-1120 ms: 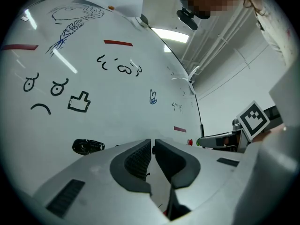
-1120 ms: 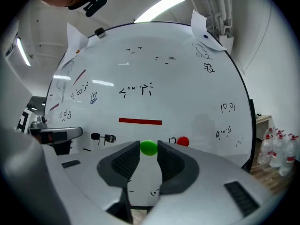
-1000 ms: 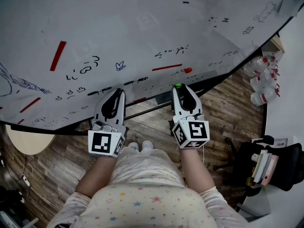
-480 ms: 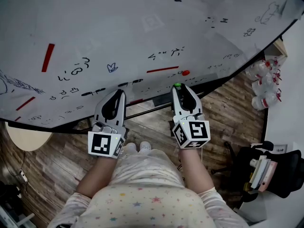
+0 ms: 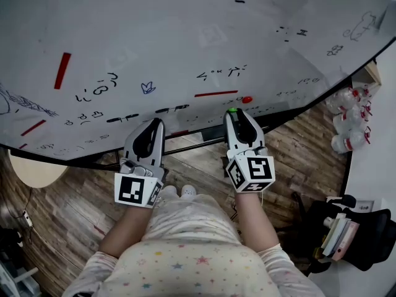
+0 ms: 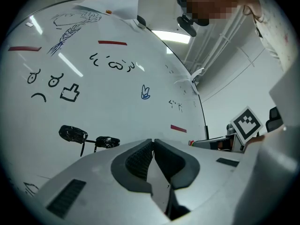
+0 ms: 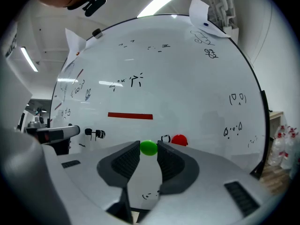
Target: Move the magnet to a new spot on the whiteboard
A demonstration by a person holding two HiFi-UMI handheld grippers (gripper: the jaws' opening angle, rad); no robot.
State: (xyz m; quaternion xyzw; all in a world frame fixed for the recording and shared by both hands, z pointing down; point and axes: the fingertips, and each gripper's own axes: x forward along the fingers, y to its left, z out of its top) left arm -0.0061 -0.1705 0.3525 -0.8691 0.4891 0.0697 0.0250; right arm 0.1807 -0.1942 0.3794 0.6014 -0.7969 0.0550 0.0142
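A small green magnet sits pinched between the tips of my right gripper, just in front of the whiteboard. In the head view the green magnet shows at the tip of the right gripper, near the whiteboard's lower edge. A red magnet sticks to the board just up and right of it, also visible in the right gripper view as a red magnet. My left gripper points at the board further left, its jaws closed together on nothing.
A red bar and pen doodles mark the board, with more red strips to the left. Below lies wooden floor. Water bottles stand at the right, a dark chair with books at lower right, a round table at left.
The board's marks drift slightly in the head view as the camera shifts. Both grippers keep their places, and the green magnet stays in the right jaws.
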